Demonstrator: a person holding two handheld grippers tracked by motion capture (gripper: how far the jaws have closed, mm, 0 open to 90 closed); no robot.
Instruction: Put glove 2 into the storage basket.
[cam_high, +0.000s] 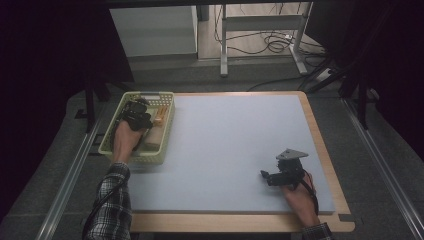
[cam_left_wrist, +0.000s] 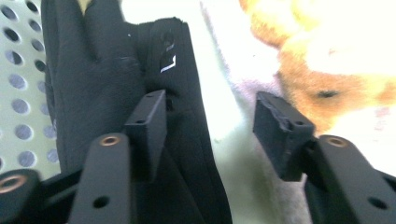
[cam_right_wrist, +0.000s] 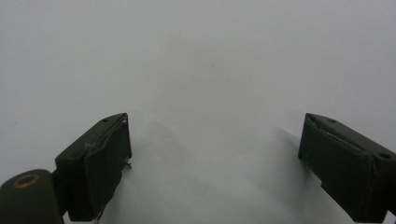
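**Left gripper in basket over black glove, right idle on mat**

High view: left gripper (cam_high: 134, 118) is down inside the pale green basket (cam_high: 111, 135) at the table's left edge, hand (cam_high: 125, 142) reaching in over the near wall. Right gripper (cam_high: 281, 176) sits low over the grey mat (cam_high: 230, 145), near its front right corner, well apart from the basket.

Left gripper view: jaws apart, nothing pressed between the pads. Black glove (cam_left_wrist: 112, 84) lies just under and beside the left-hand jaw, against the basket's perforated wall. An orange-and-white plush toy (cam_left_wrist: 322, 70) sits beyond the other jaw. Gap between the jaws shows pale fabric; can't tell what it belongs to.

Right gripper view: jaws wide apart, only bare grey mat (cam_right_wrist: 210, 70) between them, holding nothing.
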